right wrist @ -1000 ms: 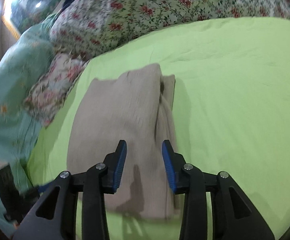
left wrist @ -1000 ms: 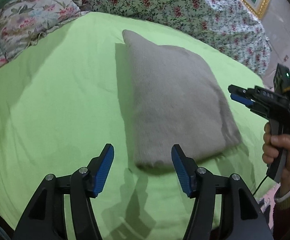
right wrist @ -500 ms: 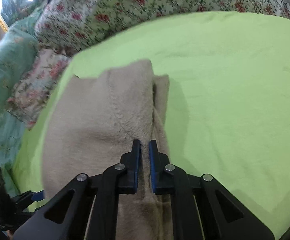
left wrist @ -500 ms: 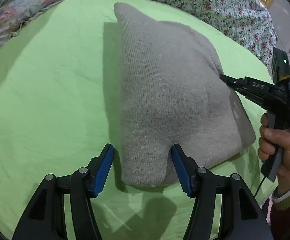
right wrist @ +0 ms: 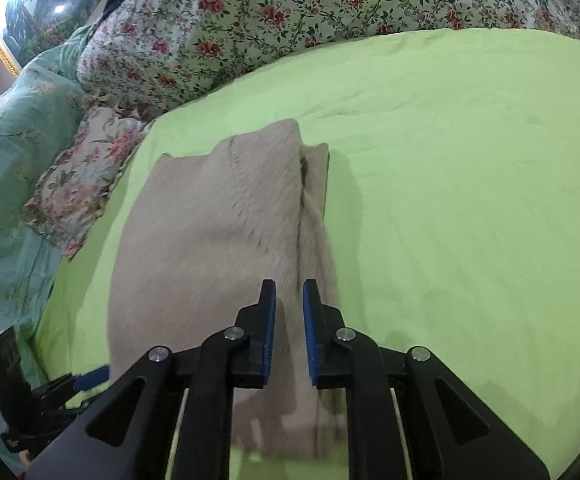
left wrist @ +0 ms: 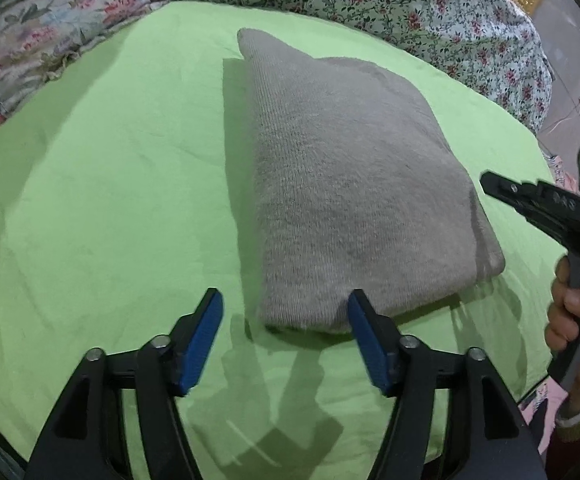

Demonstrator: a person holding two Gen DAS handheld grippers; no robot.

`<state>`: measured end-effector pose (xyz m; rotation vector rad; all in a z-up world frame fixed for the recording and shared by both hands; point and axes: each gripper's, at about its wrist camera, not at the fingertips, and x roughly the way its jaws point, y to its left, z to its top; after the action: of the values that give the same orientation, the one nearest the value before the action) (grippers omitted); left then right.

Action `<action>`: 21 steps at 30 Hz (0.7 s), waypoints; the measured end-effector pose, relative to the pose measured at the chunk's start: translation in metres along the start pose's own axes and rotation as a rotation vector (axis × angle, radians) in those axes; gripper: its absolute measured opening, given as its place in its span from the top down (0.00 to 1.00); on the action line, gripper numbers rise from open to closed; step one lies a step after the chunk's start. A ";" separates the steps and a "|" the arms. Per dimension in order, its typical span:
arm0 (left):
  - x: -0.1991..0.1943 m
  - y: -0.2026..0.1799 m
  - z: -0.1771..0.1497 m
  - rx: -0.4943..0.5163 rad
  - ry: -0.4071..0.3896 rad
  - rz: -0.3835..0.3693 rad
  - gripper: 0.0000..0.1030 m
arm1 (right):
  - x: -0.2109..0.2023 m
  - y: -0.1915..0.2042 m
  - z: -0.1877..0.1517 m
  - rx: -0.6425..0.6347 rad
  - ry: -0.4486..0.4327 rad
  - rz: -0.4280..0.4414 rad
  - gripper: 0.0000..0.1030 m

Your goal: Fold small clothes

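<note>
From the left wrist camera, a folded grey sweater (left wrist: 350, 184) is lying on the green bedsheet (left wrist: 102, 200), with flowered bedding (left wrist: 430, 12) behind it. The left gripper (left wrist: 286, 330) is hovering with its jaws spread wide at the sweater's near edge; the right blue pad (left wrist: 370, 344) is sitting just at that edge, and nothing is lying between the pads. To the right of the sweater, the right gripper (left wrist: 490, 184) is pointing toward it from the side, held in a hand (left wrist: 574, 320); from this angle its fingers look pressed together.

From the right wrist camera, the sweater (right wrist: 218, 232) is stretching away from the lens on the bedsheet (right wrist: 470, 200), a thinner layer showing along its right side. The right gripper (right wrist: 289, 292) is hanging over the sweater's near end, jaws parted by a narrow gap and holding nothing. Left of the sweater, a flowered pillow (right wrist: 82, 188) is resting at the bedsheet's edge.
</note>
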<state>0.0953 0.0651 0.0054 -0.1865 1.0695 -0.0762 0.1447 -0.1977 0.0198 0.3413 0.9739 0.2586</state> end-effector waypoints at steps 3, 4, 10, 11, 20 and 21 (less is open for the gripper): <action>-0.012 -0.003 -0.005 0.006 -0.031 0.013 0.23 | -0.011 0.004 -0.014 0.000 0.007 0.019 0.75; -0.017 -0.004 -0.006 0.010 -0.040 0.023 0.22 | -0.016 0.007 -0.019 -0.009 0.007 0.023 0.71; -0.030 -0.006 -0.019 0.050 -0.048 0.078 0.21 | -0.034 0.022 -0.048 -0.075 0.024 0.020 0.60; -0.030 -0.006 -0.023 0.054 -0.046 0.084 0.21 | -0.036 0.025 -0.053 -0.088 0.027 0.015 0.56; -0.031 -0.004 -0.040 0.073 -0.001 0.136 0.20 | -0.049 0.041 -0.082 -0.200 0.049 -0.033 0.21; -0.032 -0.004 -0.042 0.072 0.000 0.137 0.20 | -0.051 0.043 -0.085 -0.206 0.053 -0.036 0.20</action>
<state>0.0433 0.0615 0.0145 -0.0483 1.0750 0.0092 0.0432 -0.1631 0.0318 0.1287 0.9952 0.3337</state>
